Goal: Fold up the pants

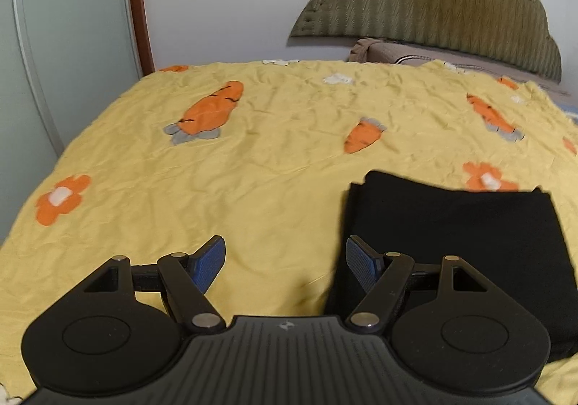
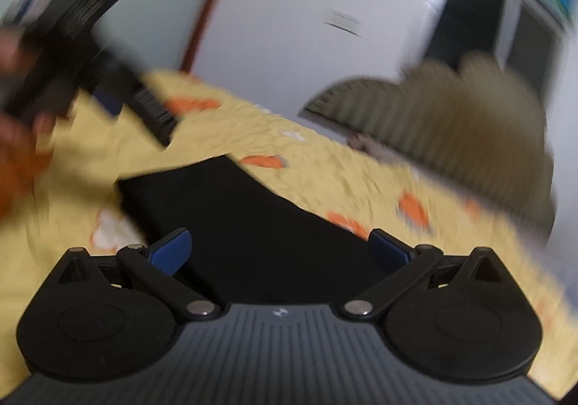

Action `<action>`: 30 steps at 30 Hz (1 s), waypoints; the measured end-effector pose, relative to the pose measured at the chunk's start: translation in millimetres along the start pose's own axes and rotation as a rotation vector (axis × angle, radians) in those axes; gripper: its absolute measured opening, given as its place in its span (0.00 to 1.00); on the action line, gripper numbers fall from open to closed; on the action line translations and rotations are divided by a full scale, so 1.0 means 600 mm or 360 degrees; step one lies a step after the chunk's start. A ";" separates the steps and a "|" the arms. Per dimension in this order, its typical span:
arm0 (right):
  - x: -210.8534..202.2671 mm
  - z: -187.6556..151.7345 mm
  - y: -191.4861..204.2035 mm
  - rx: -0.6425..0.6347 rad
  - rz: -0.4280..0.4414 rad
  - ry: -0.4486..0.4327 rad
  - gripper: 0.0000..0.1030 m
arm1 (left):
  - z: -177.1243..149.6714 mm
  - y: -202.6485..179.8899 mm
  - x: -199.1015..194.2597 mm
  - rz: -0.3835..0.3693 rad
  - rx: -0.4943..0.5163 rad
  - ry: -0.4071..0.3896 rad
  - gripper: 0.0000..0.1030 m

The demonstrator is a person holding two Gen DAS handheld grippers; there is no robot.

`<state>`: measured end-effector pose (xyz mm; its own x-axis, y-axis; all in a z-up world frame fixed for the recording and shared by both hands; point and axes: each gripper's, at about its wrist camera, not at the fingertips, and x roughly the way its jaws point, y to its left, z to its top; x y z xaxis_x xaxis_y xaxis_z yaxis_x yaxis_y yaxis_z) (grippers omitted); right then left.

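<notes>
The black pants (image 1: 455, 242) lie folded into a flat rectangle on the yellow bedsheet (image 1: 253, 170). My left gripper (image 1: 285, 260) hovers open over the sheet at the pants' left edge, with nothing between its blue pads (image 1: 207, 266). In the blurred, tilted right wrist view the same folded pants (image 2: 245, 224) lie straight ahead. My right gripper (image 2: 280, 251) stands open above their near end, its pads apart and holding nothing. The left gripper (image 2: 90, 80) shows at the upper left of that view, held in a hand.
The sheet carries orange carrot and flower prints. A padded olive headboard (image 1: 433, 8) and a pillow (image 1: 415, 56) sit at the far right end of the bed. A glass door (image 1: 54, 44) with a brown frame stands to the left. A white wall lies behind.
</notes>
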<state>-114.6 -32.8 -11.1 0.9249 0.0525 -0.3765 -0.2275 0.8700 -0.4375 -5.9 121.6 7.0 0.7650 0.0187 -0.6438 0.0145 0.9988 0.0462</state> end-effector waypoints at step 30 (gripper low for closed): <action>0.122 0.020 0.200 -0.0759 0.0060 0.0045 0.19 | -0.038 0.116 0.036 -0.0455 -0.0412 0.0315 0.72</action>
<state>-70.8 81.6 -81.2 0.9062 0.0604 -0.4185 -0.3811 0.5451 -0.7467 -3.1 192.6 -20.8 0.6153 -0.2773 -0.7379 0.0264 0.9428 -0.3322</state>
